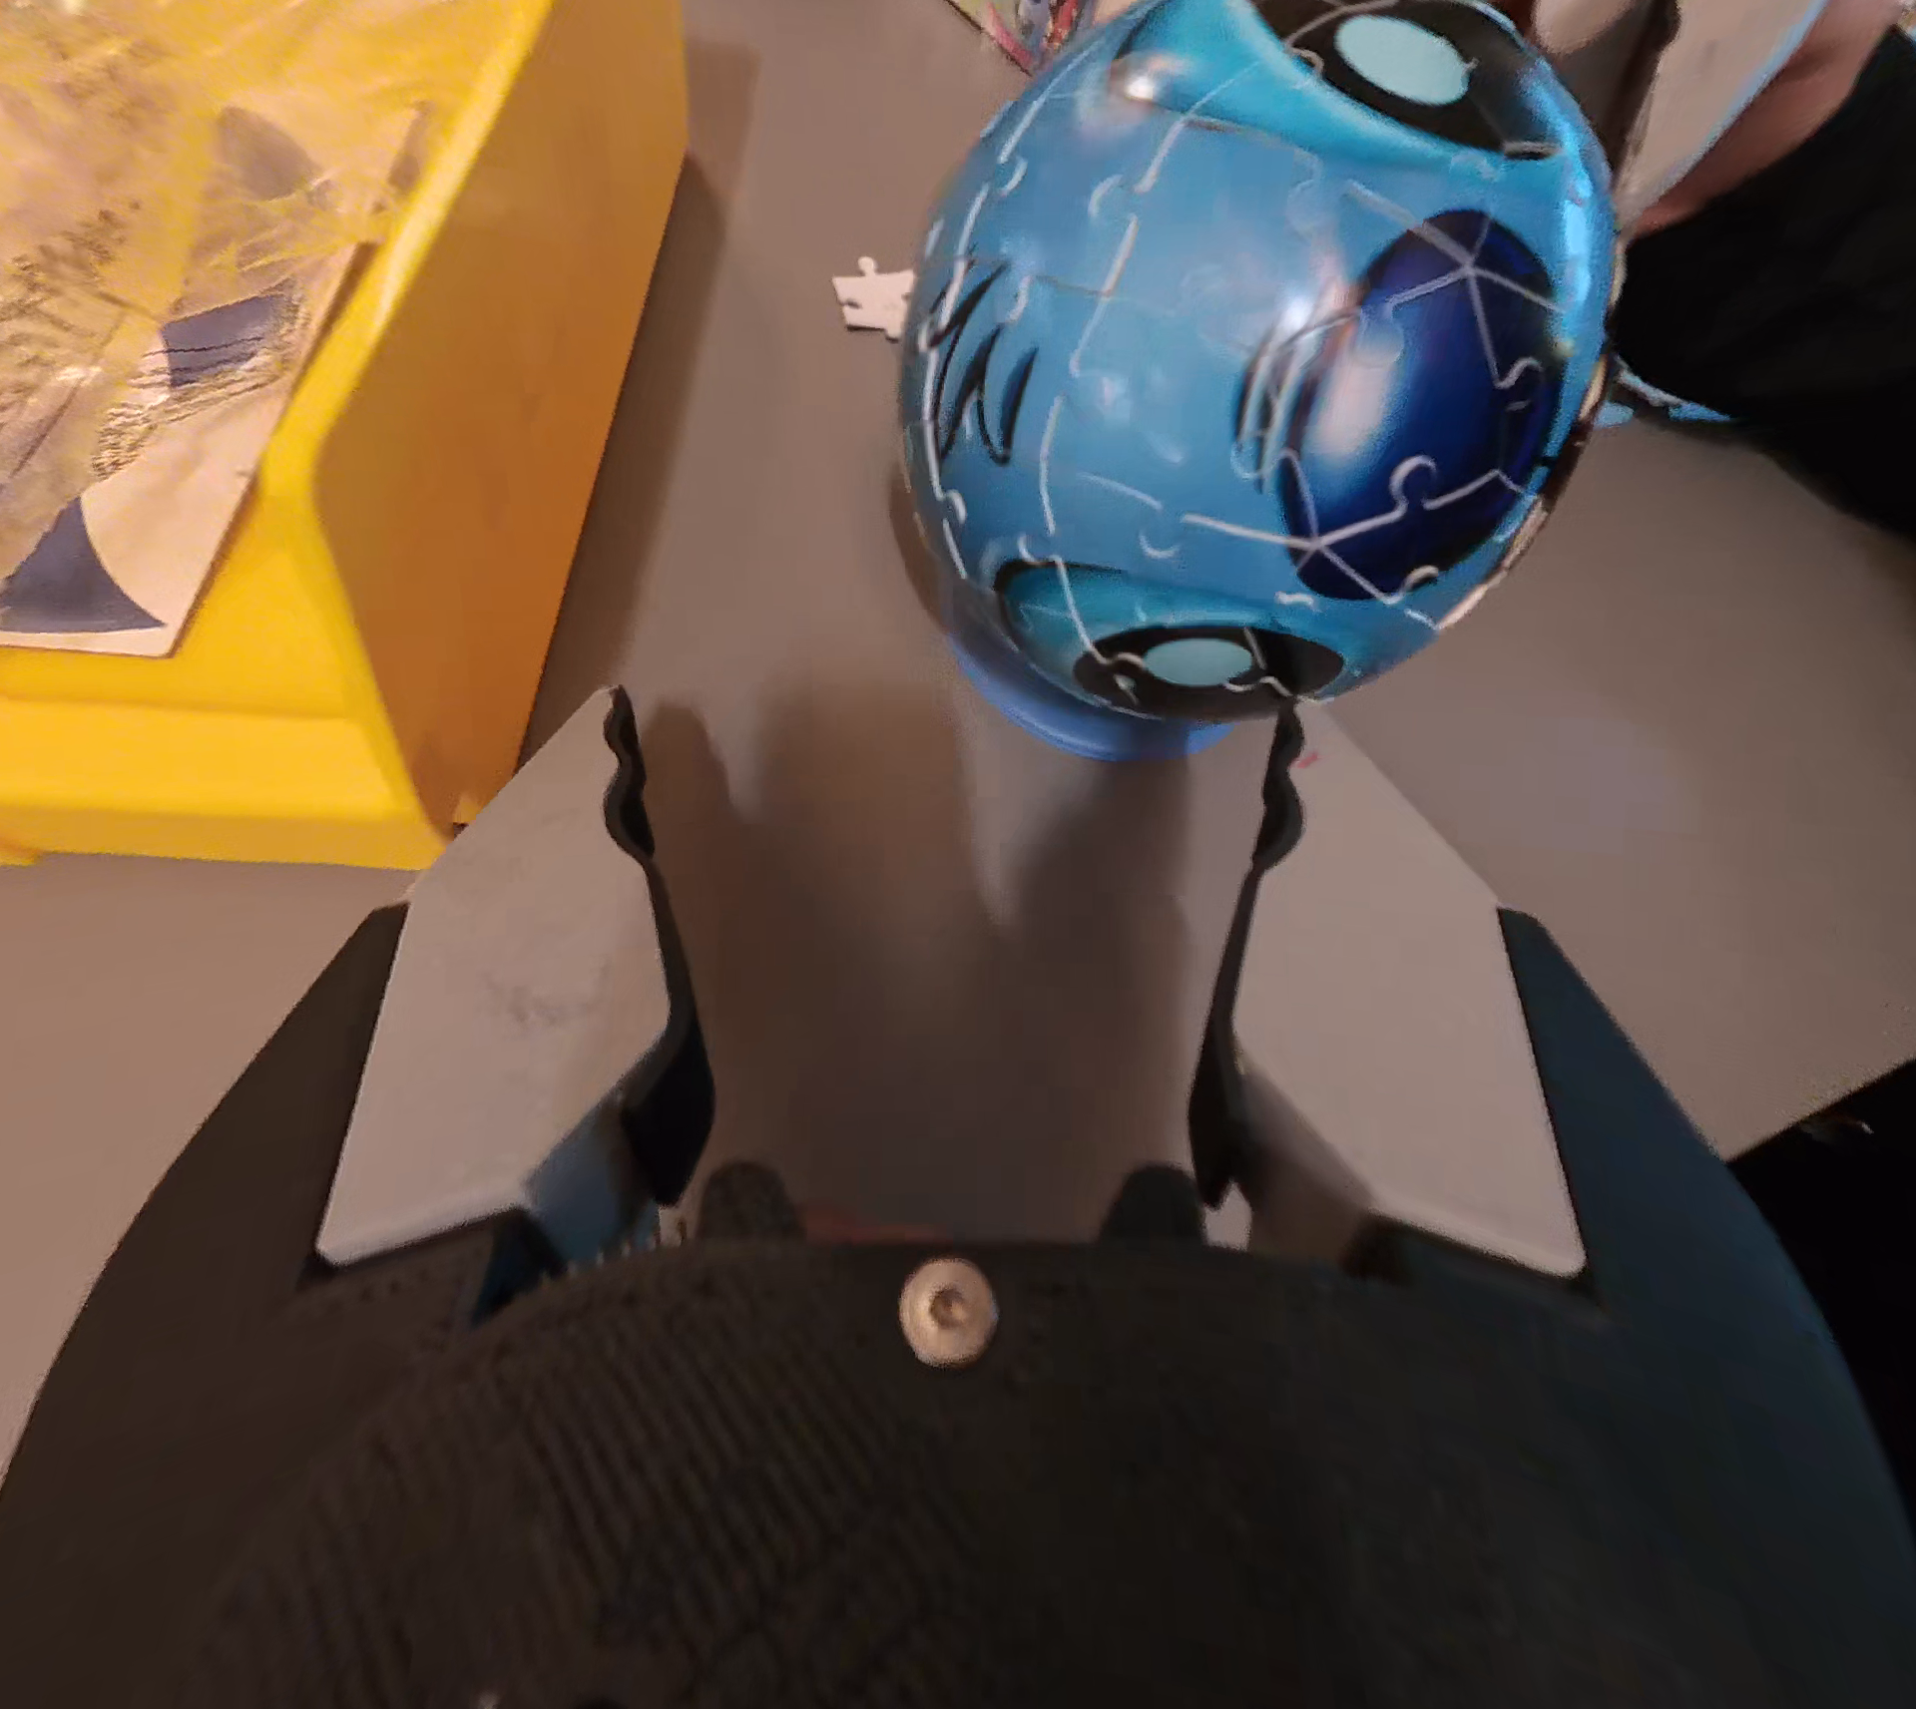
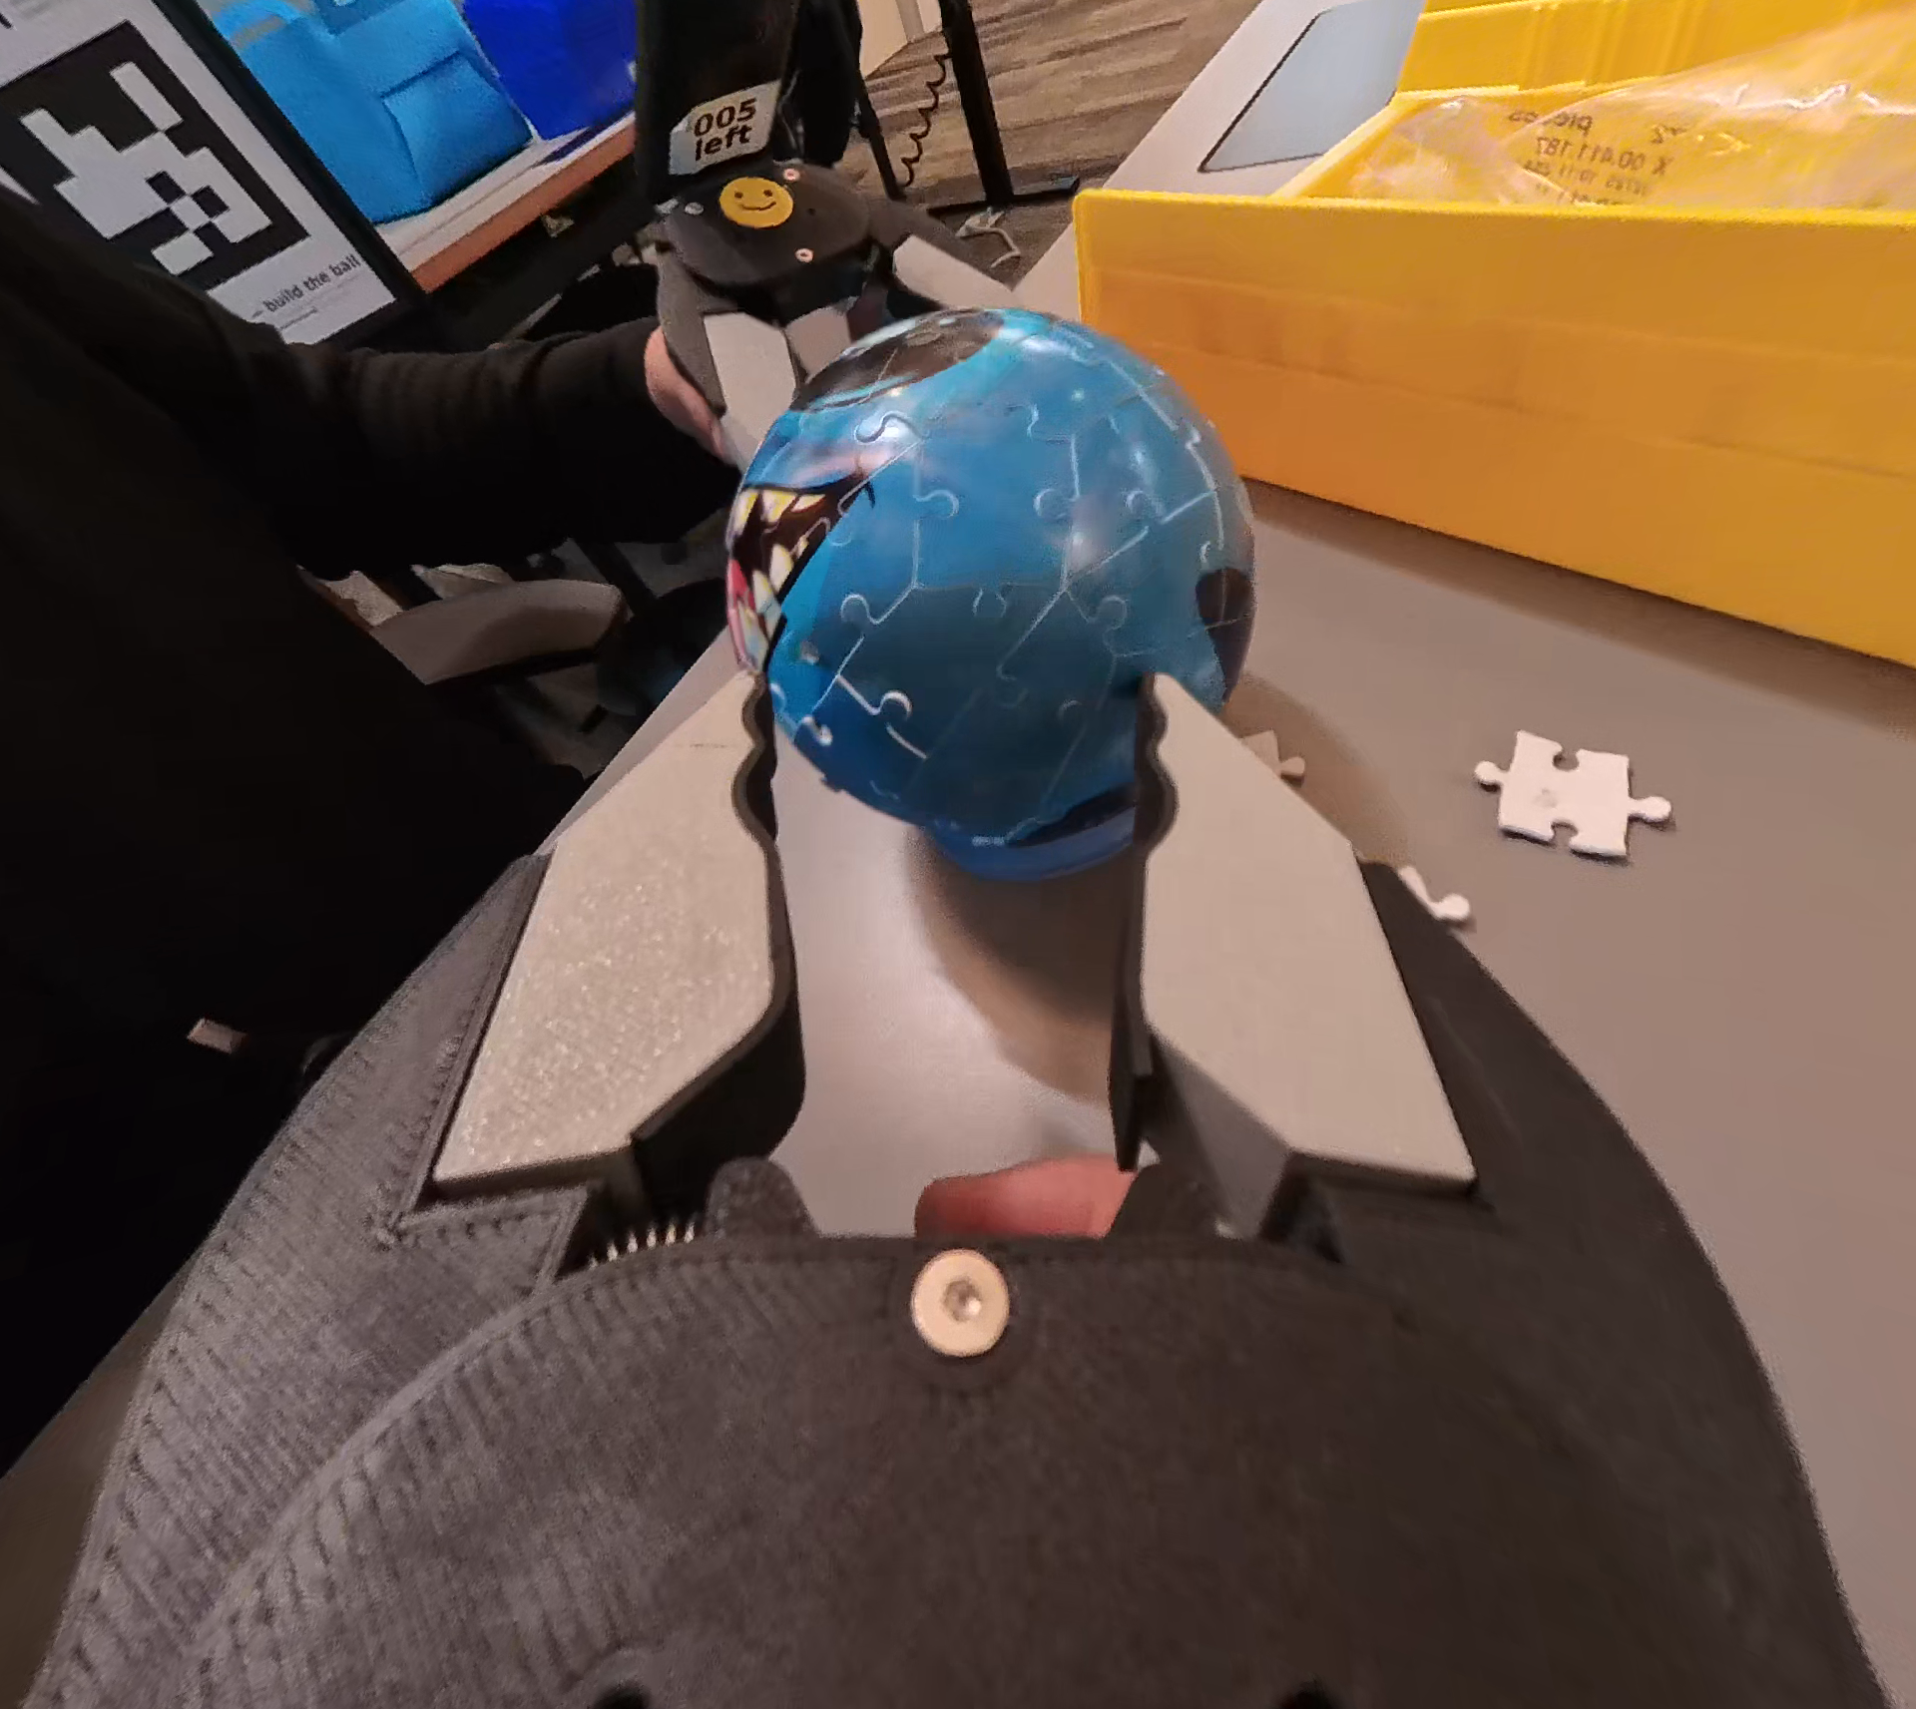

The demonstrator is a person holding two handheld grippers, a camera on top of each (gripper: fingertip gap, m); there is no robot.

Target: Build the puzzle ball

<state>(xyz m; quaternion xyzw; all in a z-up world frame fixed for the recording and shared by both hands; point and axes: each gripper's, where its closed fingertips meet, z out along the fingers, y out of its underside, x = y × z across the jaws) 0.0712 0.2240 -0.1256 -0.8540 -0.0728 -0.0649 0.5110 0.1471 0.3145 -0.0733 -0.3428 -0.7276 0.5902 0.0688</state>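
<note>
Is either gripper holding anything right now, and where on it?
Nothing is held. The left gripper and right gripper are both open and empty, near the puzzle ball, which sits on its blue stand.

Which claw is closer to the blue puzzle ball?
Probably the right gripper: its fingertips flank the puzzle ball's lower sides. The left gripper is open just short of its base.

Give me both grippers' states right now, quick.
Left gripper: open, holding nothing, short of the blue jigsaw-piece puzzle ball.
Right gripper: open, fingers either side of the ball's lower part, contact unclear.
</note>
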